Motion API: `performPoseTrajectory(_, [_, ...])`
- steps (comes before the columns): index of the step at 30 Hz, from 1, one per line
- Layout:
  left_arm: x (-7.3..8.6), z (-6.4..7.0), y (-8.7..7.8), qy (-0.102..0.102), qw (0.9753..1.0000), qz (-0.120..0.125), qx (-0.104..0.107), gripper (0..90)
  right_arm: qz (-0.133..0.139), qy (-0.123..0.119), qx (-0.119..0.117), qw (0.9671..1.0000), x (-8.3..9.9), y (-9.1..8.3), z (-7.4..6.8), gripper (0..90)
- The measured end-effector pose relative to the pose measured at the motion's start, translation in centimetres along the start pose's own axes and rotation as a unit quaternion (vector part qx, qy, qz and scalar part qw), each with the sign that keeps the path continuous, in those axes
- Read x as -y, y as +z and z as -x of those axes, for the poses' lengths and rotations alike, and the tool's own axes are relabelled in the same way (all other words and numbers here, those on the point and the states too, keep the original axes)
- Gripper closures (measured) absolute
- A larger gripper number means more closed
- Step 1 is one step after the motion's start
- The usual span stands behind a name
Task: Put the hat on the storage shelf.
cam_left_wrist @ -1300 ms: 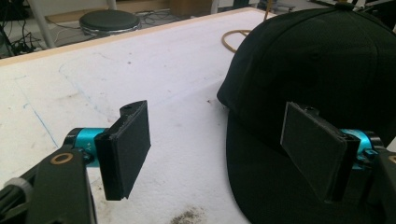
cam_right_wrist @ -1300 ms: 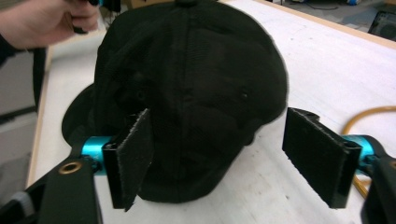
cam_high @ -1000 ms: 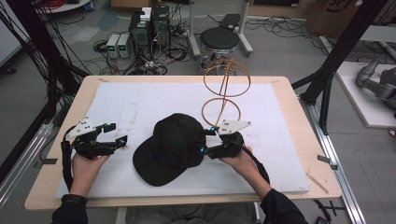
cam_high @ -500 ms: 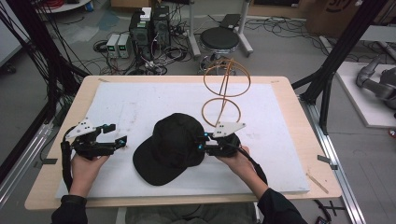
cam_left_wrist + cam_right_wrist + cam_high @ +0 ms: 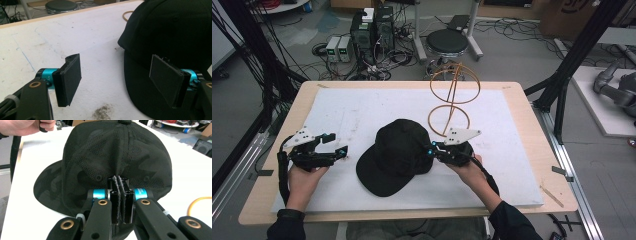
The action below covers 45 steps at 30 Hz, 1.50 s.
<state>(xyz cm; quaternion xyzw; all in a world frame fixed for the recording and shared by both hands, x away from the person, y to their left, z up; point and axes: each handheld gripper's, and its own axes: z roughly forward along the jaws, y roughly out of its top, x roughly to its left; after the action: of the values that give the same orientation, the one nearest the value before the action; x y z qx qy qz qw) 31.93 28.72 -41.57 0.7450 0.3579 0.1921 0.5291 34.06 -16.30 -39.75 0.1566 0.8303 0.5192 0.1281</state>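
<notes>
On the white mat (image 5: 362, 115) near the middle of the table (image 5: 522, 95) sits a black cap (image 5: 398, 155), with its brim pointing toward my side and a bit to the left. My right gripper (image 5: 434, 148) is squeezed tight on the cap at its right side, and in the right gripper view the two jaws are pressed together with a fold of the cloth pinched between them. My left gripper (image 5: 343, 151) is let go, with its jaws spread wide and nothing in them, and it waits just beside the brim on the left. I think the pinch is only on a thin bit of cloth, so if I pull fast the cap could slip out and flop back down. I also think the cap could bump the wire stand (image 5: 453, 97), which is close behind my right gripper, and knock it over if I swing that way. If I close my left gripper too early, it may grab only air or push the brim away. The mat has smudges and faint blue lines. Past the table I see a grey floor with lots of cables (image 5: 377, 55), some boxes with wires (image 5: 369, 30), and a round black stool (image 5: 448, 41).
</notes>
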Motion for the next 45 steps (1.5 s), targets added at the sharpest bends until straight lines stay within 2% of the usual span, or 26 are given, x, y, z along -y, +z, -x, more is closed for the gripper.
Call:
performPoseTrajectory(5, [0.0,0.1,0.0,0.000,1.0000,0.000,0.002,25.9,0.026,-0.013,0.017,0.9994,-1.8,-1.0,0.1,89.5])
performPoseTrajectory(8, [0.0,0.1,0.0,0.000,1.0000,0.000,0.003,26.0,0.030,-0.013,0.021,0.9993,-2.9,-1.5,0.3,89.7])
performPoseTrajectory(23, [0.0,0.1,0.0,-0.003,1.0000,0.000,0.003,26.1,0.064,-0.037,0.027,0.9969,-7.4,-3.1,0.4,90.0])
performPoseTrajectory(24, [0.0,0.1,0.0,-0.003,1.0000,0.000,0.003,26.2,0.072,-0.045,0.030,0.9960,-8.1,-3.4,0.5,90.0])
performPoseTrajectory(27, [0.0,0.1,0.0,-0.002,1.0000,-0.001,0.003,26.2,0.084,-0.047,0.033,0.9948,-9.0,-3.8,0.5,90.0])
performPoseTrajectory(38, [0.1,-0.1,0.1,-0.004,1.0000,-0.002,0.004,26.2,0.077,-0.082,0.037,0.9930,-12.5,-3.8,-0.1,90.0])
performPoseTrajectory(45, [0.1,0.1,0.3,-0.005,1.0000,0.001,0.006,26.6,0.088,-0.104,0.049,0.9895,-15.7,-4.4,0.3,90.0])
